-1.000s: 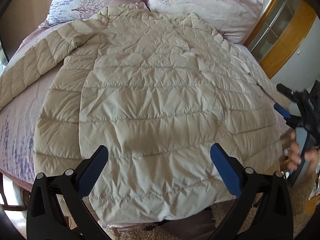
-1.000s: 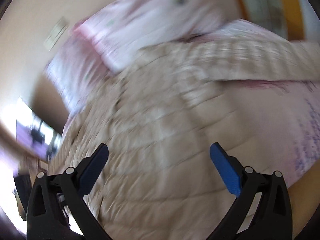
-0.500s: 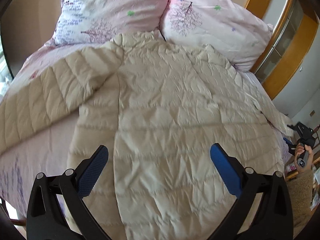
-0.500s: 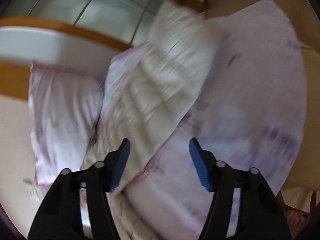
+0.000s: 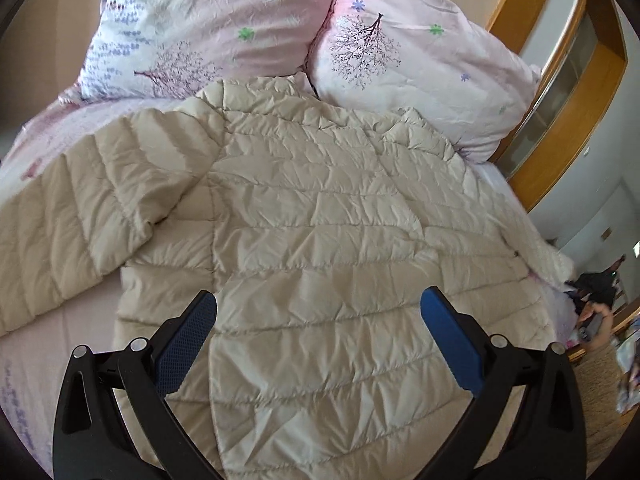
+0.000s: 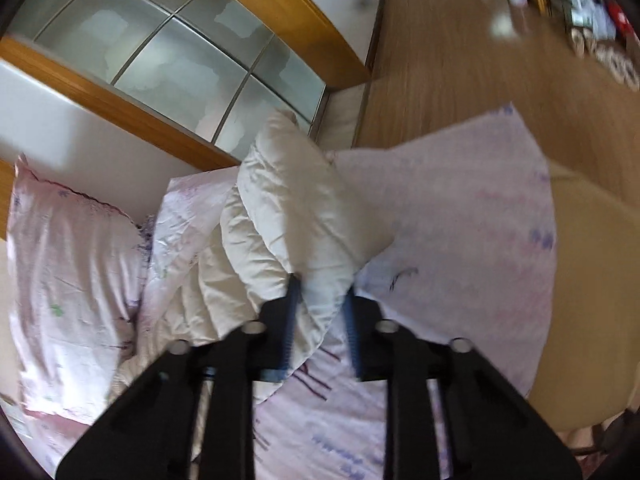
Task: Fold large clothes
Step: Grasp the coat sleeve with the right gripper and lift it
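Note:
A beige quilted puffer jacket (image 5: pixel 320 240) lies flat, back up, on the bed, collar toward the pillows. Its left sleeve (image 5: pixel 80 216) stretches out to the left. My left gripper (image 5: pixel 318 312) is open and empty, hovering above the jacket's lower back. In the right wrist view my right gripper (image 6: pixel 320 292) is shut on the jacket's right sleeve (image 6: pixel 288 216) near its cuff, with the sleeve bunched between the blue pads (image 6: pixel 293 300). The right gripper and hand also show small at the left wrist view's right edge (image 5: pixel 596 316).
Two pink floral pillows (image 5: pixel 420 52) lean at the head of the bed. The pink sheet (image 6: pixel 460 220) covers the mattress. A wooden-framed glass wardrobe door (image 6: pixel 192 68) and wooden floor (image 6: pixel 460 60) lie beyond the bed's right side.
My left gripper moved up the jacket toward the collar, staying open. My right gripper swung to the right sleeve and closed its jaws on it.

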A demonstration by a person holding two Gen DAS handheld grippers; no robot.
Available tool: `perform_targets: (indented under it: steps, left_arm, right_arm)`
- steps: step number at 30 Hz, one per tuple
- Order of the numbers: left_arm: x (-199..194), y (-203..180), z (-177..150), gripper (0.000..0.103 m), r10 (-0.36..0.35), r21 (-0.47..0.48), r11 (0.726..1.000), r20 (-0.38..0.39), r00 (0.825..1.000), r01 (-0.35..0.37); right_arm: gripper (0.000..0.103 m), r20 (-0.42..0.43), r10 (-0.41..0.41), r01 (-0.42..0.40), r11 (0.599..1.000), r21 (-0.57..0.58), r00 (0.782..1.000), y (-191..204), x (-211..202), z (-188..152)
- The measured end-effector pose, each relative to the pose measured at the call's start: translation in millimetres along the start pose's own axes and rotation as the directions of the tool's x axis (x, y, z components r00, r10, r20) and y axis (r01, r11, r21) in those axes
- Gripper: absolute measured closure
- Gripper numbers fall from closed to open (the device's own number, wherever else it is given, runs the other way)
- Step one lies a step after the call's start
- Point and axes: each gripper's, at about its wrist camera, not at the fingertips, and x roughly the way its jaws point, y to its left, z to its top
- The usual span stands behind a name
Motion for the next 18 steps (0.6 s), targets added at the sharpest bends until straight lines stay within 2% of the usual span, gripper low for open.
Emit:
perform_targets:
  steps: [2,4,6,9,12,15,18]
  left_arm:
    - [4,3,2,0.001,-0.015,-0.016,1.0,-0.015,1.0,0.015]
    - [5,6,5,0.001,-0.038,-0.028,0.999,-0.014,0.999,0.037]
    - [4,9,8,0.001,-0.046,-0.036,0.998,-0.01,0.999,0.046]
    - [0,12,12,0.001,-0.068,-0.052,0.996,0.003,0.998,0.068]
    - [-4,14,15,0.001,-0.122,-0.07,0.99,0.02,0.992,0.123]
    - [-5,17,18,0.001,-0.181,-0.117,0.976,0.022,0.983,0.183]
    - [-2,19,23,0.001,-0.245,-0.179,0.953,0.018,0.969,0.244]
  right_arm:
    - [0.096,0.049,-0.029,0.033,0.996,-0.083,0.998,21,-7,-1]
    - [0.098,0.121,-0.022,0.045,0.981,-0.188,0.992,48,-22,-6]
    - [0.098,0.172,0.025,0.025,0.96,-0.278,0.985,79,-37,-13]
    - [0.098,0.196,0.117,-0.03,0.917,-0.397,0.974,124,-54,-30]
    - [0.098,0.161,0.203,-0.098,0.861,-0.499,0.966,163,-63,-52]
    - [0.098,0.089,0.283,-0.18,0.791,-0.585,0.955,193,-70,-83]
    - [0.098,-0.044,0.361,-0.299,0.69,-0.659,0.931,225,-74,-128]
